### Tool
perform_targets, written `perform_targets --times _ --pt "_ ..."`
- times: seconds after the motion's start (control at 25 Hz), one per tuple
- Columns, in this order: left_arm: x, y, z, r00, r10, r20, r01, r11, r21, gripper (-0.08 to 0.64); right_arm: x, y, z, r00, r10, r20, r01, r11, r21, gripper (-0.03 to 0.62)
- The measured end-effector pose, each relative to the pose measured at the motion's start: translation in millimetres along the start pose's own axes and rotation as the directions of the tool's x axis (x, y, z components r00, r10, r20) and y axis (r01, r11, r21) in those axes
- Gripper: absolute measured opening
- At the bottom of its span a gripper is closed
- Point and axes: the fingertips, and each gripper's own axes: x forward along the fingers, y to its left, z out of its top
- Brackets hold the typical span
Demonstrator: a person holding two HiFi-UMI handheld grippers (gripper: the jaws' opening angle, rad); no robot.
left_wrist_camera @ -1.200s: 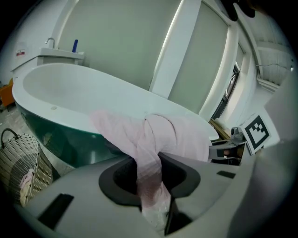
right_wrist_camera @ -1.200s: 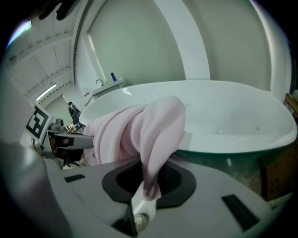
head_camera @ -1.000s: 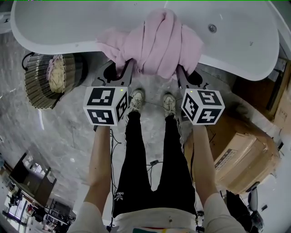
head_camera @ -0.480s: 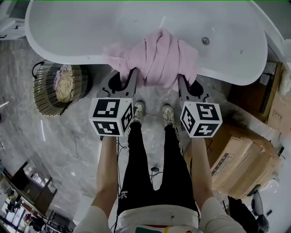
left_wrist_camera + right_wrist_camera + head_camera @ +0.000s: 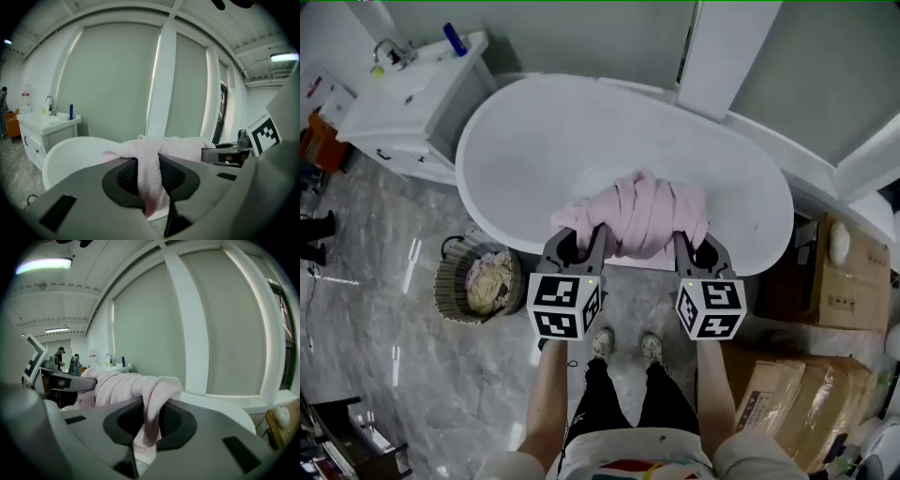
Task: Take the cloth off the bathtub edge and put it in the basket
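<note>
The head camera is looking steeply down from high above the bathtub (image 5: 525,150), taking in its whole oval. The cameras on the left gripper (image 5: 584,242) and right gripper (image 5: 694,248) are sitting close behind their jaws, facing roughly level across the bathtub. All three are sharing the pink cloth (image 5: 642,216) by the bathtub's near rim.

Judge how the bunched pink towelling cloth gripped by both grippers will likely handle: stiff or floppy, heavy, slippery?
Probably floppy: the pink towelling cloth bunches in soft folds between the left gripper and right gripper. Likely light for its bulk, since two narrow pinches carry it. Its textured weave probably resists slipping, though loose ends may dangle.
</note>
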Motion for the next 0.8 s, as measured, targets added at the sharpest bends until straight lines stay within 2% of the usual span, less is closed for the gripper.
perform_targets --times 0.2,0.32,0.48,0.8 --pt "-63.5 -29.5 111.7 0.990 0.013 0.141 -0.022 0.998 0.058 0.097 -64.0 9.9 113.7 0.984 0.033 0.173 -0.024 0.998 -0.053 0.063" --pt "-106.2 -51.4 147.3 0.977 0.022 0.211 -0.036 0.997 0.063 0.097 -106.6 17.6 153.1 0.966 0.064 0.251 -0.046 0.996 -0.075 0.063" --pt "-145.2 -70.6 163.8 0.951 0.061 0.305 -0.082 0.995 0.058 0.097 -143.6 26.8 176.5 0.941 0.103 0.322 -0.083 0.994 -0.075 0.063" --pt "-158.0 -101.2 139.2 0.938 0.112 0.327 -0.117 0.993 -0.004 0.097 -164.2 14.7 156.6 0.930 0.173 0.325 -0.157 0.985 -0.074 0.063"
